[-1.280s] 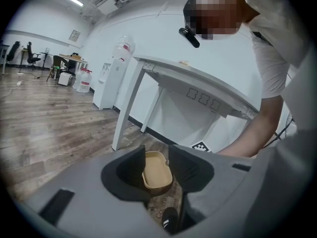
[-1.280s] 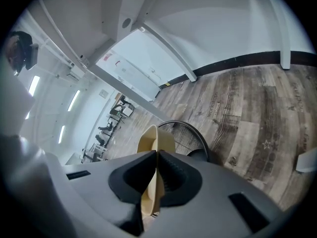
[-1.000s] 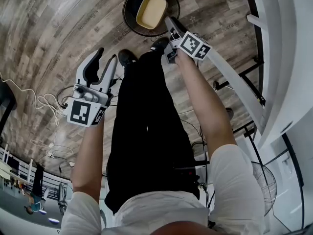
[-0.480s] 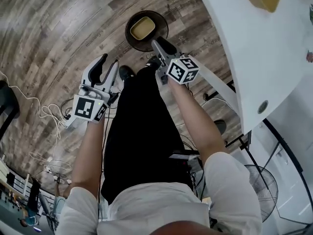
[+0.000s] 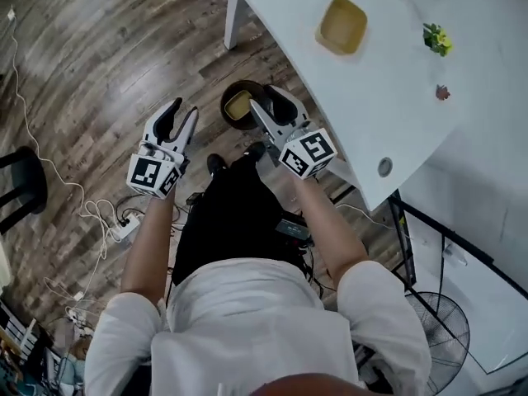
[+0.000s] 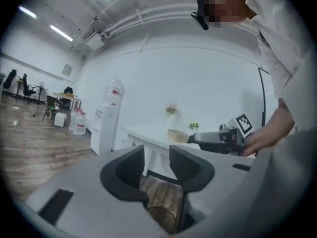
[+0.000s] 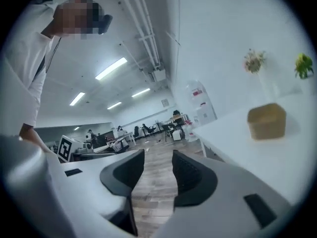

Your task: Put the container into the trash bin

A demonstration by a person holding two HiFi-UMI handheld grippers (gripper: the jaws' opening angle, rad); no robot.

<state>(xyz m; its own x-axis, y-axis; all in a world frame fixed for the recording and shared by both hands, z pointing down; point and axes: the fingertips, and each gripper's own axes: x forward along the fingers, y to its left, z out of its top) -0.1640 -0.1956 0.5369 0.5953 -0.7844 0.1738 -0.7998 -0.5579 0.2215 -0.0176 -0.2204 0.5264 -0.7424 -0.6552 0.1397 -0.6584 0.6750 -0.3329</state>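
Head view: container point(image 5: 238, 103) mouth-up inside trash bin point(image 5: 224, 110)

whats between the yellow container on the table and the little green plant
Nothing. In the head view only bare white tabletop runs from the container to the plant.

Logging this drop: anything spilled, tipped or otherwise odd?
Nothing stands out. One container lies inside the bin on the floor, and a second container sits upright on the table. No spill is visible.
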